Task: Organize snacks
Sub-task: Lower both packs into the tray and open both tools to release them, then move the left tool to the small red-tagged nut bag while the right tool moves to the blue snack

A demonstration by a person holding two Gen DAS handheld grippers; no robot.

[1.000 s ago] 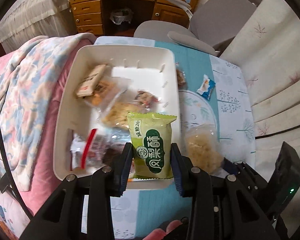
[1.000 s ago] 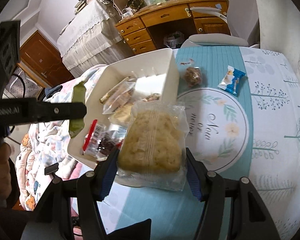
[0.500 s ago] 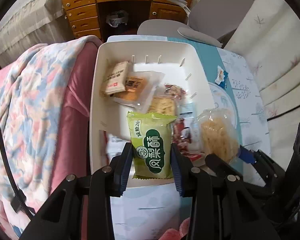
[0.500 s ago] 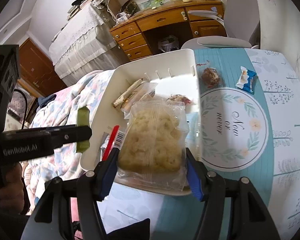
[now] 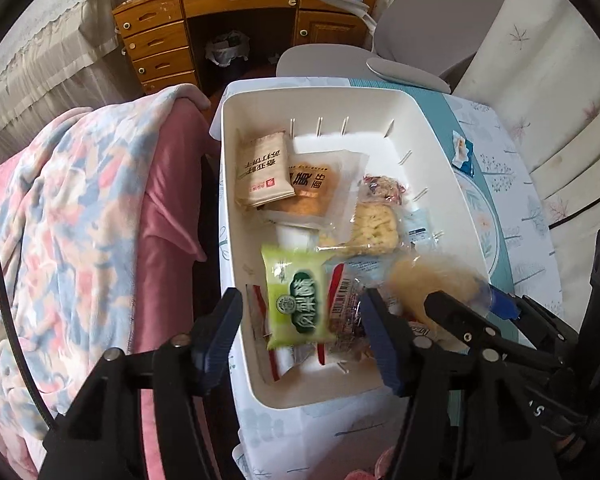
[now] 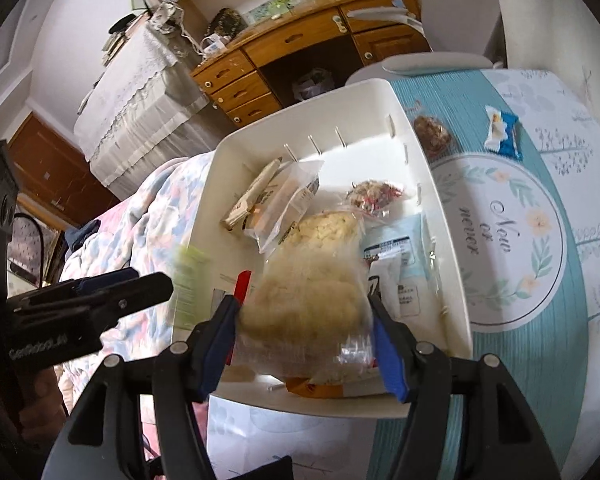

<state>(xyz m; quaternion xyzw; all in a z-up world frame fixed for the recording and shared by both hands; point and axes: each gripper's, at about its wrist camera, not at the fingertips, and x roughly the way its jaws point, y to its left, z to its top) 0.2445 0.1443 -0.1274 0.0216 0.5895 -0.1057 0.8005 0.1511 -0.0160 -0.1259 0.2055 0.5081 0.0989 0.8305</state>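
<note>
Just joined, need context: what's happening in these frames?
A person with a gripper in each hand is sorting snacks into a white bin on the table. The left gripper is opening, and its green snack packet sits free between the jaws over the bin. The right gripper holds a clear bag of pale puffed snack above the bin. A blue-wrapped snack lies on the table.

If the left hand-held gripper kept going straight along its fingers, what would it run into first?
Most likely the green snack packet, which lies between the opening jaws of the left hand-held gripper, clear of both pads. Behind it come the red-striped wrappers in the white bin. Depth is uncertain.
</note>
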